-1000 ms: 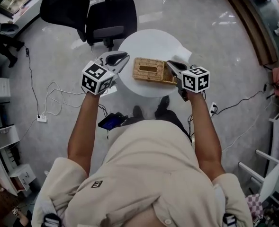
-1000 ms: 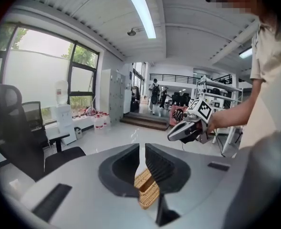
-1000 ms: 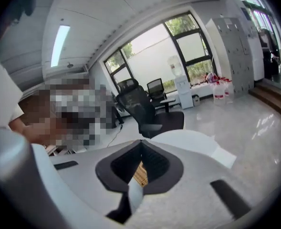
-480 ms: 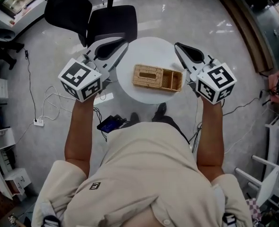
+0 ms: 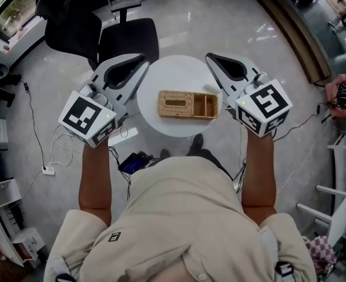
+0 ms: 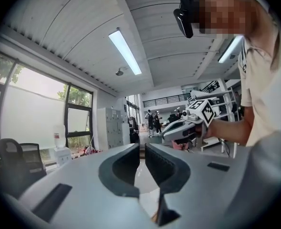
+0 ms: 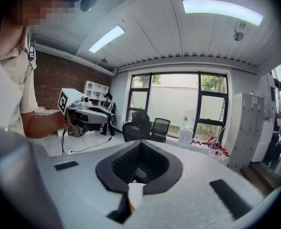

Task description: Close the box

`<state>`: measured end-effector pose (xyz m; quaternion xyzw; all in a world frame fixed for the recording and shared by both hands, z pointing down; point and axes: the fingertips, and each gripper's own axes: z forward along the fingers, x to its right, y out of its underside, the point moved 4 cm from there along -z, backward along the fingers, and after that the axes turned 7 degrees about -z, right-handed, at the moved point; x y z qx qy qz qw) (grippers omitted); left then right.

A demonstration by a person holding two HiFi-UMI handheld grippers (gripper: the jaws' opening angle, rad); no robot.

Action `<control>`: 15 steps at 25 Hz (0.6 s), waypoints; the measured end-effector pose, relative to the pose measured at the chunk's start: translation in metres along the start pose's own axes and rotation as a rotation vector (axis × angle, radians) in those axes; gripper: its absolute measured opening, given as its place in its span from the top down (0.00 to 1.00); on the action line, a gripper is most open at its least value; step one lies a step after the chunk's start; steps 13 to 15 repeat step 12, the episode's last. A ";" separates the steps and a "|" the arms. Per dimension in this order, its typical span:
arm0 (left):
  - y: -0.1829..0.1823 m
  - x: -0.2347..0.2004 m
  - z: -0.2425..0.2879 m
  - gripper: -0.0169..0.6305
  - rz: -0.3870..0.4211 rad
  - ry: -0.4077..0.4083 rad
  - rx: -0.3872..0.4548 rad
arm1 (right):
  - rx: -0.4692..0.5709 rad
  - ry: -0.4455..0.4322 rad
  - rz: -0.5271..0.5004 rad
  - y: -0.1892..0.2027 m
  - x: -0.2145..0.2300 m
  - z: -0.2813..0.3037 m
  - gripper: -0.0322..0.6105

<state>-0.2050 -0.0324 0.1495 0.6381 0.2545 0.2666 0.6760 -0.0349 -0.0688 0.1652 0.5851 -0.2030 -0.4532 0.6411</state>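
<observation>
Hovering above the table (image 5: 178, 72), I see the wicker box (image 5: 188, 104) lying lengthwise left-to-right below, its uncovered end nearer my right gripper (image 5: 212, 60), jaws pressed together; left gripper (image 5: 142, 65) stands slightly parted, empty.

Bright, sharp frames; ceiling tubes (image 6: 125, 51) and windows (image 7: 178, 101) glare; fisheye corners dark

Woven box (image 5: 188, 104) (right end uncovered) lies on white table (image 5: 173, 69).

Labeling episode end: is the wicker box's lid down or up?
Down. In the head view the slotted lid lies flat on the wicker box; the two compartments at its right end have no cover.
</observation>
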 end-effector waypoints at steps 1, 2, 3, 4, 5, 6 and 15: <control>-0.001 0.001 0.000 0.92 -0.001 0.002 0.001 | 0.001 0.003 -0.001 -0.001 0.001 -0.001 0.97; -0.002 0.001 0.000 0.92 -0.002 0.003 0.000 | 0.001 0.006 -0.003 -0.003 0.001 -0.002 0.97; -0.002 0.001 0.000 0.92 -0.002 0.003 -0.001 | 0.001 0.008 -0.004 -0.003 0.001 -0.003 0.97; -0.001 0.001 0.000 0.92 0.000 0.004 0.000 | 0.001 0.009 -0.006 -0.004 0.001 -0.004 0.97; 0.000 0.001 0.000 0.92 0.002 0.007 0.004 | 0.000 0.010 -0.006 -0.004 0.001 -0.004 0.97; 0.000 0.000 0.000 0.92 0.004 0.009 0.007 | 0.000 0.011 -0.006 -0.003 0.002 -0.003 0.97; 0.001 -0.009 0.002 0.92 0.000 -0.002 -0.008 | -0.009 0.008 -0.004 -0.001 0.005 0.006 0.97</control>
